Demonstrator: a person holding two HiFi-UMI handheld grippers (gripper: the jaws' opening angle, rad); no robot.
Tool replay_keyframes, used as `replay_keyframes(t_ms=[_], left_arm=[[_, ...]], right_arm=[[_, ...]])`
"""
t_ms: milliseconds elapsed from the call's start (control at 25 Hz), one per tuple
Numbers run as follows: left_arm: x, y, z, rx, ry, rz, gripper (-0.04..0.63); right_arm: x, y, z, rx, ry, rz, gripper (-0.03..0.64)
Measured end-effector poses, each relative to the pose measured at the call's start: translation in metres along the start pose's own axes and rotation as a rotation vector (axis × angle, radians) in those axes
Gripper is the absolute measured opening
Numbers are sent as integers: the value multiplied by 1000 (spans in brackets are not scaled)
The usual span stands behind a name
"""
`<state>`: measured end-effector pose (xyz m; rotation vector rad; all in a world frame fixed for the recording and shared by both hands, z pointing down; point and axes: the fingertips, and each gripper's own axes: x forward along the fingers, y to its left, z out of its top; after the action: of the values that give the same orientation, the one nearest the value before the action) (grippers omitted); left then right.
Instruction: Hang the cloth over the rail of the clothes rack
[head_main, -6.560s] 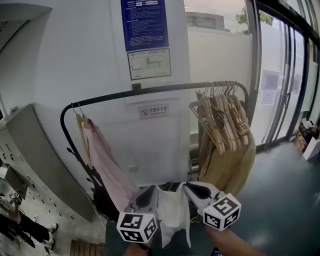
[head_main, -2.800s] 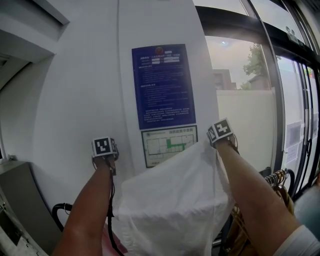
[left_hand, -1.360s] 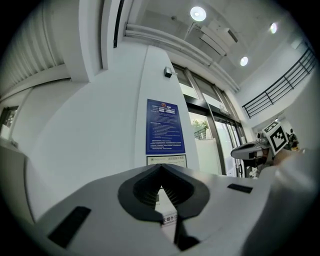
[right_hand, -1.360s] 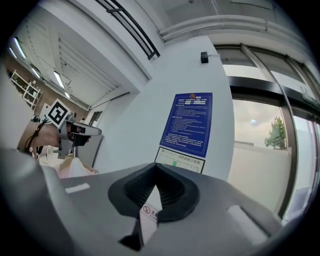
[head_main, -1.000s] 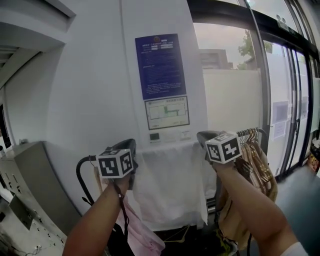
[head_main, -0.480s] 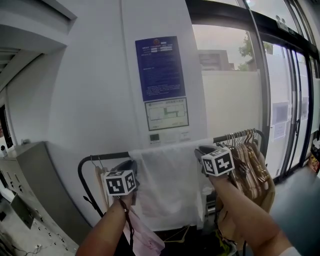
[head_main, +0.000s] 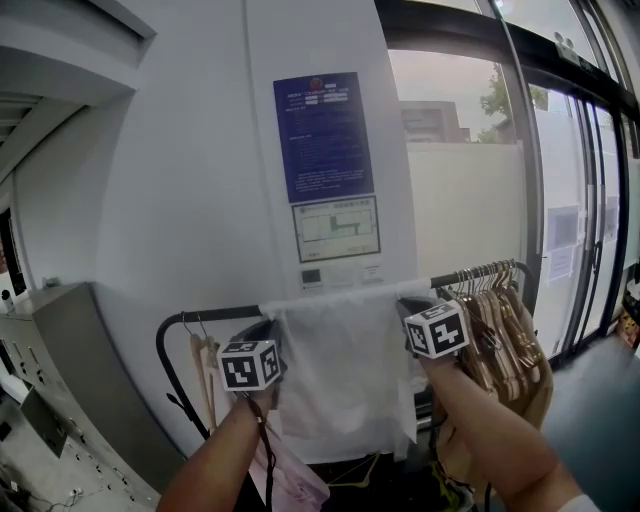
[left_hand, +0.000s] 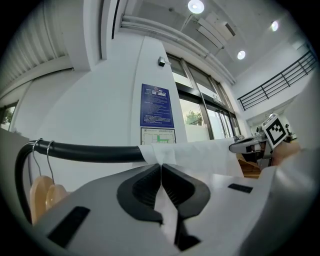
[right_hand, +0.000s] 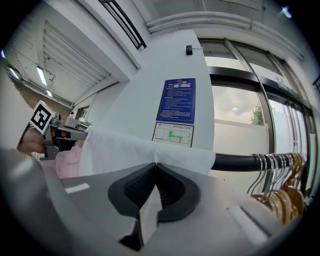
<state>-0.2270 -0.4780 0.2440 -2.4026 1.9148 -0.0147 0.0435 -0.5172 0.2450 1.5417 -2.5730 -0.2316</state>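
Moved since earlier: both grippers have sunk from rail height to just below it, and the cloth (head_main: 340, 370), earlier lifted high and billowing, now drapes flat.
Left gripper (head_main: 266, 332): jaws have just been closing and stand pressed together, with a thin fold of the cloth's near edge pinched between them in the left gripper view (left_hand: 161, 169).
Right gripper (head_main: 406, 304): jaws likewise just closing, now together on a white strip of the same cloth (right_hand: 155, 170).
Cloth position: spread between the two grippers, its top fold lying over the rail (head_main: 215, 313) straight ahead of and slightly above both sets of jaws.
Beside the grippers: wooden hangers (head_main: 490, 300) crowd the rail outward of the right gripper; a pink garment (head_main: 290, 480) hangs below the left one.
Done: the cloth seems to sit over the clothes rack rail with fabric hanging down the front.
Left: probably letting go of both corners and drawing back; how much hangs behind the rail cannot be seen.
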Motion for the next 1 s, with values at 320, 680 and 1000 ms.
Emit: replay_keyframes(t_ms=[320, 680, 1000], left_arm=[[-19, 9, 9, -29, -24, -24, 12], [-42, 62, 20, -118, -32, 29, 12], [-55, 110, 36, -190, -47, 86, 11]], right_arm=[[-16, -15, 5, -11, -9, -20, 5], [-46, -72, 11, 43, -16, -109, 5], [-60, -108, 21, 114, -31, -126, 5]])
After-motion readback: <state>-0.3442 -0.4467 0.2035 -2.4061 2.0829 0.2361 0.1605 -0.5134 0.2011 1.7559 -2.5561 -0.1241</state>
